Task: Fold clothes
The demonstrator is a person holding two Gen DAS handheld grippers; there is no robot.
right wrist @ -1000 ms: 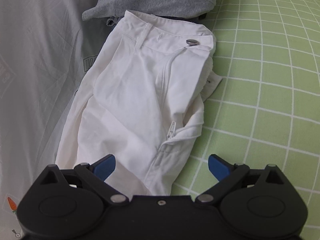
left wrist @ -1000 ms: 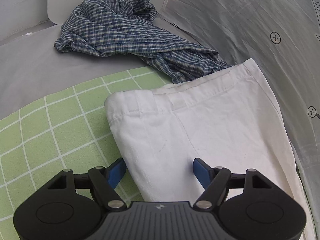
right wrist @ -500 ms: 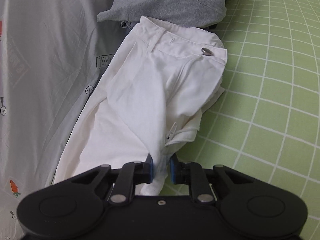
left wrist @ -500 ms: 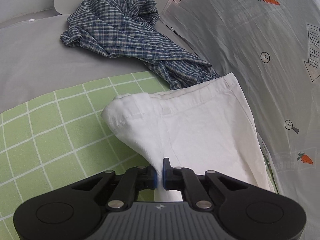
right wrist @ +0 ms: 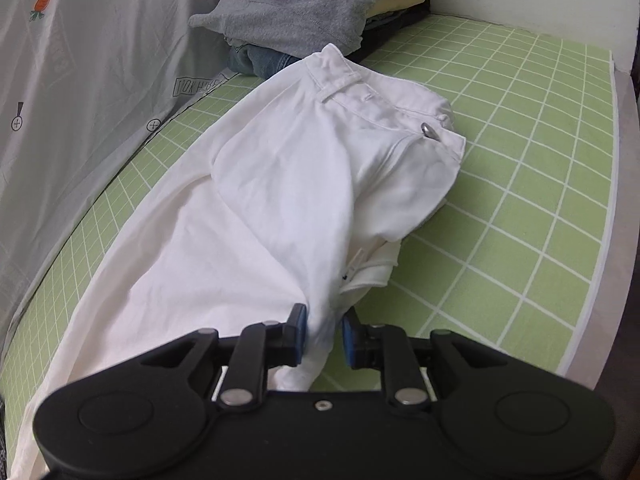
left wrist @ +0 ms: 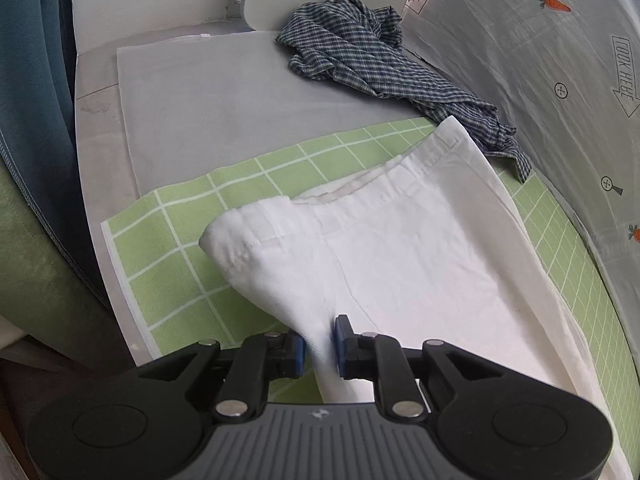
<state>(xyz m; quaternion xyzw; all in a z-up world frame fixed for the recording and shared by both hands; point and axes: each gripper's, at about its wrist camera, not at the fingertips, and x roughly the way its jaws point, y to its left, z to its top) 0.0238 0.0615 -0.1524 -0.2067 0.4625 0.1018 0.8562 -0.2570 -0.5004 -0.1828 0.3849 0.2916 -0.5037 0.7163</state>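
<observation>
White trousers (left wrist: 400,264) pinched at near edge, left gripper (left wrist: 320,344), right gripper (right wrist: 324,336)

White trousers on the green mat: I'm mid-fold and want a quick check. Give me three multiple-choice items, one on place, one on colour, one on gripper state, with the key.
1. Where does the checked shirt lie?
A. on the grey sheet beyond the white trousers
B. on the folded pile
C. under the trousers

2. What colour is the grid mat?
A. blue
B. green
C. grey

3. What is the right gripper doing?
A. open above the mat
B. shut on nothing
C. shut on the trousers

Key: 1 A, the left wrist view shows it crumpled past the waistband. 2 B, green with white lines. 3 C, white cloth sits bunched between its blue pads; the left gripper pinches cloth likewise.
</observation>
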